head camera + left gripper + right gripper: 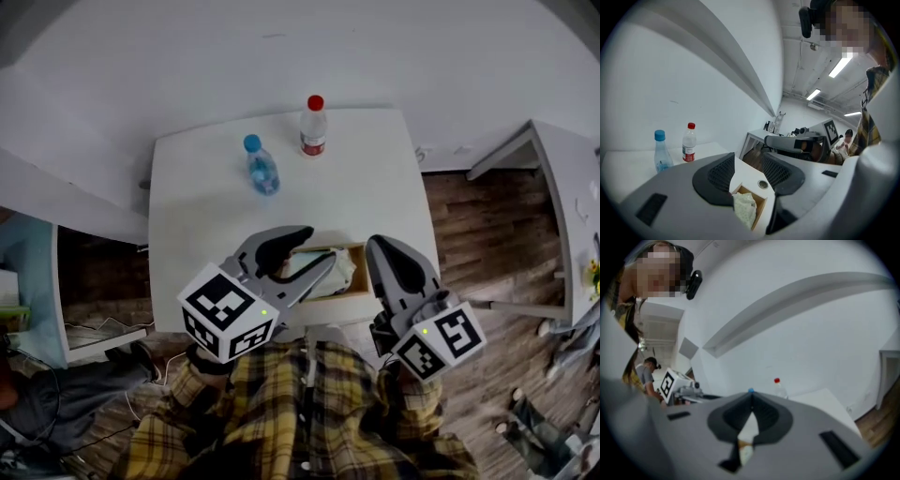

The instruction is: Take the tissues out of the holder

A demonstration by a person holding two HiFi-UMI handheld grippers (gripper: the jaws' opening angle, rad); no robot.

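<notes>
While the left gripper (314, 251) hangs just over the holder (359, 277), its jaws stand wide apart with nothing between the pads; its own view looks down through the gap onto the holder's open top. It points forward and tips slightly downward. Its marker cube (228, 311) sits at the rear, nearest the person, and a yellow plaid sleeve (187, 412) reaches up to it from the bottom of the head view.

Just beside the holder's right end, the right gripper (382, 251) also points forward, nearly level, on the other plaid forearm. Its jaws are closed, tips meeting (its own view shows only a narrow wedge of daylight below the touching tips), and they grip nothing.

A crumpled white tissue (336, 268) lies inside the wooden holder, rising a little above the rim, untouched by either gripper. The holder rests at the near edge of the white table (375, 178). Beyond the holder, well apart from it toward the table's far side, stand a blue-capped bottle (263, 169) and a red-capped bottle (313, 127), both upright, the red one farther from the holder. Wood flooring (478, 234) shows to the holder's right, past the table edge.
</notes>
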